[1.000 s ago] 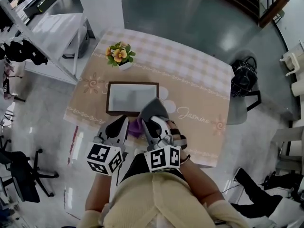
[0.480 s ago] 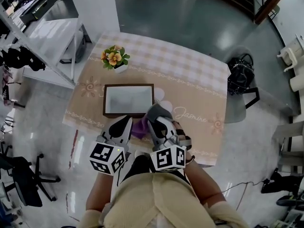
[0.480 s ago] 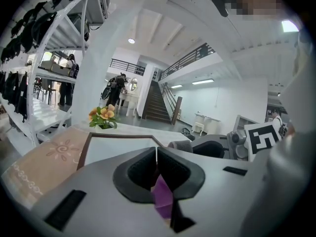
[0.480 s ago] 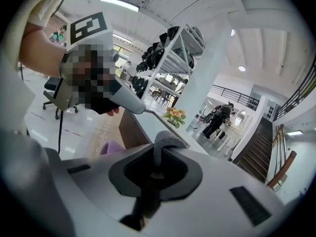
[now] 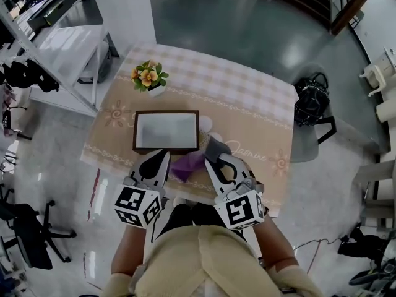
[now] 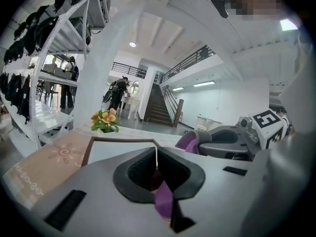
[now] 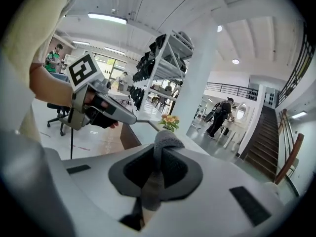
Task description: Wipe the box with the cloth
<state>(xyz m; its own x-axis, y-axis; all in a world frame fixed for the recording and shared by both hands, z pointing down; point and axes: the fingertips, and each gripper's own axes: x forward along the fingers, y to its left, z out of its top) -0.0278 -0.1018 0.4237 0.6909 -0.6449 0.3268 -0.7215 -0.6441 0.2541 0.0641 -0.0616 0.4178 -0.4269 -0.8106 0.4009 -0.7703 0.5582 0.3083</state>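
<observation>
The box (image 5: pixel 166 130), a shallow brown-framed tray with a pale inside, lies on the tablecloth in front of both grippers. My left gripper (image 5: pixel 161 158) hovers just short of its near edge, shut on a purple strip of the cloth (image 6: pixel 163 197). My right gripper (image 5: pixel 215 151) is off the box's near right corner, shut on the cloth's grey end (image 7: pixel 167 138). The purple cloth (image 5: pixel 189 163) hangs bunched between the two grippers, clear of the box. In the left gripper view the box (image 6: pixel 118 149) is ahead and the right gripper (image 6: pixel 224 142) is to the right.
A small pot of orange flowers (image 5: pixel 148 75) stands beyond the box's far left corner. The table (image 5: pixel 247 98) wears a beige patterned cloth. White shelving (image 5: pixel 68 42) stands to the left, and a chair with a black bag (image 5: pixel 312 104) on the right.
My right gripper has swung right and back toward me, lifting the grey cloth end off the box's near right corner. The left gripper has barely moved.
</observation>
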